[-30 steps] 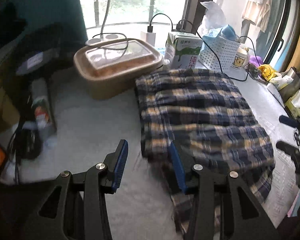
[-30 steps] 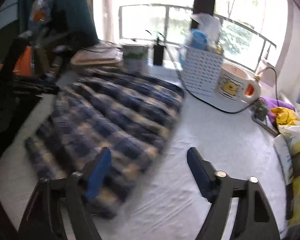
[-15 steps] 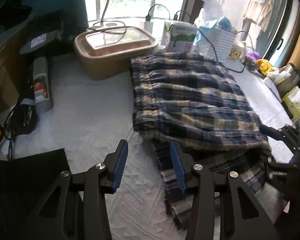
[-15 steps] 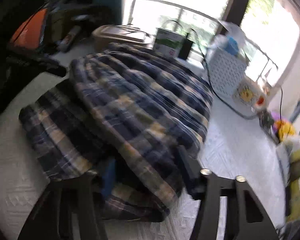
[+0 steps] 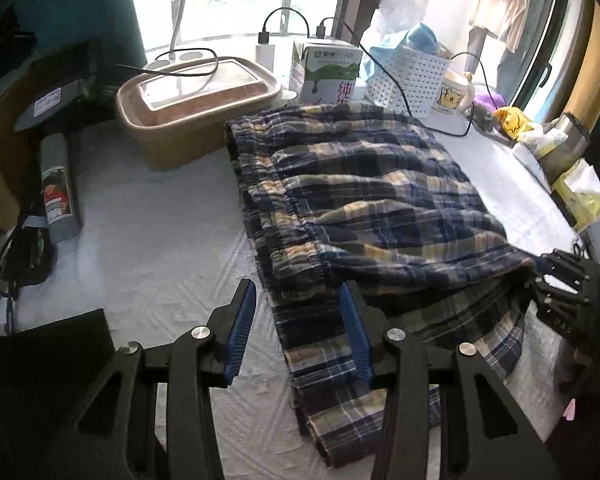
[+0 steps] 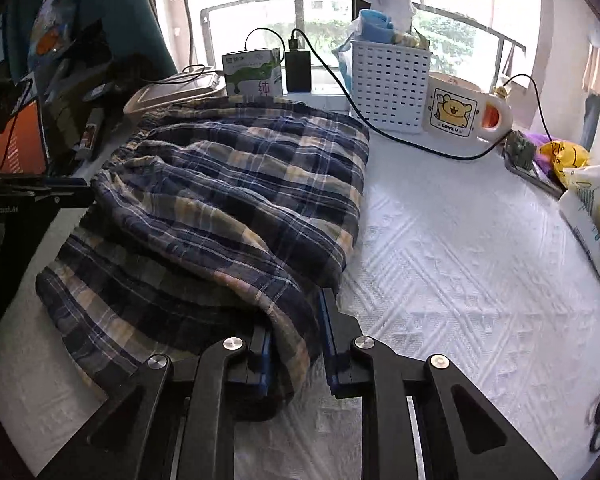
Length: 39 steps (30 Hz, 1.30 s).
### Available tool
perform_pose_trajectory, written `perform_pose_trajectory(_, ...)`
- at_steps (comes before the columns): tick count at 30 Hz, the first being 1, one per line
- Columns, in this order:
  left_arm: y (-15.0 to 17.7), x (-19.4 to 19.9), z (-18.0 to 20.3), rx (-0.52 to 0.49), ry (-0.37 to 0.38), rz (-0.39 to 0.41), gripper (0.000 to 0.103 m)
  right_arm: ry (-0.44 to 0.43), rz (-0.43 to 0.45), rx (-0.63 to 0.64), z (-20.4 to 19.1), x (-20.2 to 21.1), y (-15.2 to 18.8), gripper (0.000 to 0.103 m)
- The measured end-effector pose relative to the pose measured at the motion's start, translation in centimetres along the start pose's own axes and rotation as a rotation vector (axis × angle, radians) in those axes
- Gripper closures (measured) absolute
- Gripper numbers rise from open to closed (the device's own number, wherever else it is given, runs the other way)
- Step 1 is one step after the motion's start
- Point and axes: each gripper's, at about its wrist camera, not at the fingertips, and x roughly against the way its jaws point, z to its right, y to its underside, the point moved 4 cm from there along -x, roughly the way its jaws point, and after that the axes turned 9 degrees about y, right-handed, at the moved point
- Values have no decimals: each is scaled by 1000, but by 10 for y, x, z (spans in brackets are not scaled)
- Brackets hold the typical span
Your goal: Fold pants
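Left-wrist view, left to right: dark box and a grey can [image 5: 58, 184] lying on its side at the left edge, black cables [image 5: 24, 248] beside it. White textured cloth [image 5: 160, 248] covers the table. Tan lidded container [image 5: 196, 100] at back left, milk carton [image 5: 326, 72] next to it, white perforated basket [image 5: 410, 76] further right, then a bear mug [image 5: 454, 96]. Window with railing behind all of it, daylight; clothes hanging outside at top right.

Plaid pants [image 5: 360, 208] lie mid-table, folded over, elastic waistband facing left, lower layer sticking out toward the camera. Left gripper [image 5: 300, 336] is released, jaws apart, hovering low over the near left corner of the pants; the right-hand finger is above the fabric, pads not pressing anything.

Right-wrist view: orange screen [image 6: 20, 140] far left, pants [image 6: 228, 208] left of centre, bare white cloth [image 6: 460, 260] to the right, black charging cable [image 6: 400, 140] running across it, yellow bags [image 6: 568, 160] at the right edge. Right gripper [image 6: 296, 340] has just been closing and is clenched on the near right corner fold of the pants, fabric bunched between the blue pads.
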Motion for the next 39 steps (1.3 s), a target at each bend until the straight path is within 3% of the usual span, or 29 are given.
perform_pose_trajectory(2, -3, 4, 0, 1, 17, 12, 59, 0, -14, 1, 1, -2, 1, 82)
perform_pose_trajectory(9, -29, 11, -3, -74, -39, 45, 59, -48, -59, 29, 7, 12, 10, 44)
perform_pose_trajectory(10, -30, 9, -2, -85, -50, 45, 59, -45, -50, 34, 8, 18, 10, 43)
perform_pose_trajectory(16, -33, 2, 24, -184, -31, 60, 59, -127, 75, 14, 6, 60, -13, 43)
perform_pose_trajectory(19, -32, -10, 34, -219, -21, 44, 59, -149, 128, 28, -3, 56, -35, 43)
perform_pose_trajectory(20, -31, -15, 34, -210, -6, 37, 59, -152, 124, 32, -6, 47, -41, 45)
perform_pose_trajectory(21, -31, -21, 32, -200, 3, 29, 59, -165, 107, 26, -10, 32, -47, 58)
perform_pose_trajectory(23, -29, -35, 26, -177, -1, -5, 59, -154, 33, 17, -14, 4, -48, 72)
perform_pose_trajectory(26, -24, -42, 20, -144, 14, -21, 59, -148, -69, 35, -20, -24, -33, 74)
perform_pose_trajectory(37, -11, -25, 15, -217, -30, -23, 59, -74, -65, 92, -14, 7, 9, 74)
perform_pose_trajectory(38, -9, -24, 8, -208, -80, -44, 56, -69, -63, 102, -13, 10, 13, 73)
perform_pose_trajectory(39, -6, -22, -1, -176, -96, -59, 45, -67, -62, 109, -10, 13, 17, 73)
